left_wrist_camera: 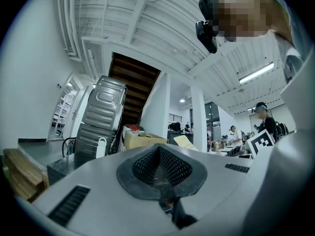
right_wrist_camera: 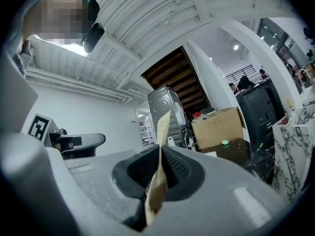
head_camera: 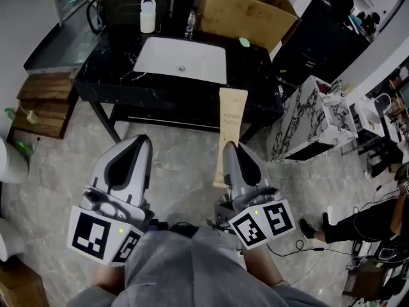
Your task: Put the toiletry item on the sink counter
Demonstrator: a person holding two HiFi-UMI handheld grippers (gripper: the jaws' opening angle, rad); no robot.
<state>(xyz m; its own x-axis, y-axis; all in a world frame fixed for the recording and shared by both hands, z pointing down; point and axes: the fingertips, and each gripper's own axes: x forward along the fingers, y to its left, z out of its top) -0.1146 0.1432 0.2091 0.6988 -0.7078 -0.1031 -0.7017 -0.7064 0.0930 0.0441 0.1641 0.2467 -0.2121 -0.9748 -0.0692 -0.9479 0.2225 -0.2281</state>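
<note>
In the head view my right gripper (head_camera: 230, 147) is shut on a long tan paper packet (head_camera: 231, 115) that sticks out forward, its far end over the front edge of the black marble sink counter (head_camera: 115, 85). The white basin (head_camera: 182, 59) is set in the middle of the counter. In the right gripper view the packet (right_wrist_camera: 164, 127) stands on edge, pinched between the pads of the right gripper (right_wrist_camera: 161, 151). My left gripper (head_camera: 133, 144) is beside it on the left, short of the counter. Its pads meet in the left gripper view (left_wrist_camera: 160, 151), with nothing between them.
A white bottle (head_camera: 147, 15), a faucet (head_camera: 190, 23) and a small green lid (head_camera: 244, 41) stand on the counter, with a cardboard box (head_camera: 249, 11) behind. A marble-patterned cabinet (head_camera: 313, 117) stands to the right and wooden crates (head_camera: 41, 101) to the left. A person (head_camera: 358, 226) is at the lower right.
</note>
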